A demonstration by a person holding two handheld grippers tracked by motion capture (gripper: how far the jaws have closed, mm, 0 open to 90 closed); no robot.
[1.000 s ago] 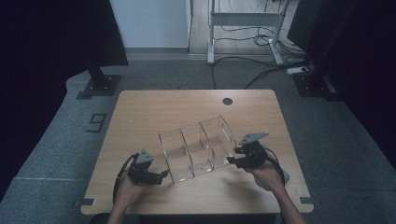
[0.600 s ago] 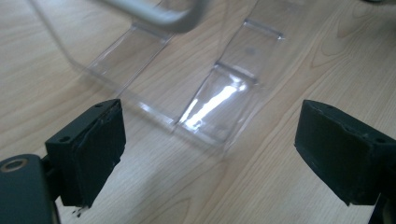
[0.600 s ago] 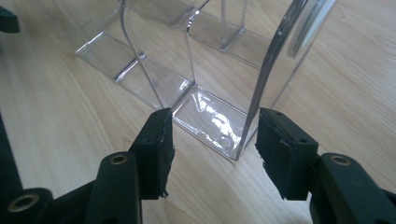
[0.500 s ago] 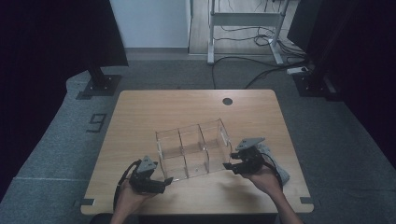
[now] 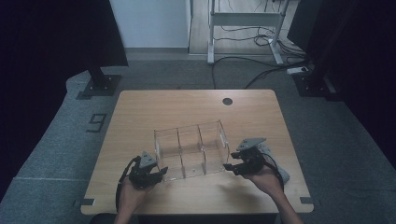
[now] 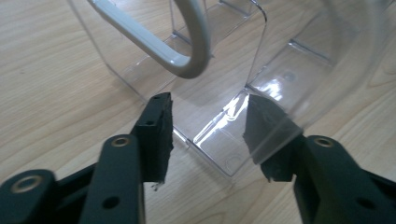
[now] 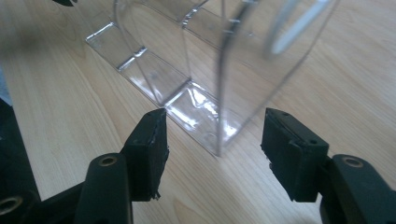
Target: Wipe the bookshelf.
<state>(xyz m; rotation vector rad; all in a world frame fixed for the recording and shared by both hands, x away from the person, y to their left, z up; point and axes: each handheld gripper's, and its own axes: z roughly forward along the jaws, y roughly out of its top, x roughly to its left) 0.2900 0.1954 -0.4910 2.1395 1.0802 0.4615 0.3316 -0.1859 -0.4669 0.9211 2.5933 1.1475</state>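
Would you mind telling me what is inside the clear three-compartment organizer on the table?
The clear organizer looks empty: wood grain shows through all three compartments. Glare on its walls could mask something small; a pale handle shows at its end.

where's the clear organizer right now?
High view: the clear organizer sits on the table near its front edge, between the left gripper and right gripper.

The organizer (image 5: 191, 149), divided into 3 compartments side by side, stands on the desk (image 5: 196, 107) toward its near edge. The left gripper (image 5: 161, 171) lies at its near-left corner; the right gripper (image 5: 228, 167) lies at its near-right corner.
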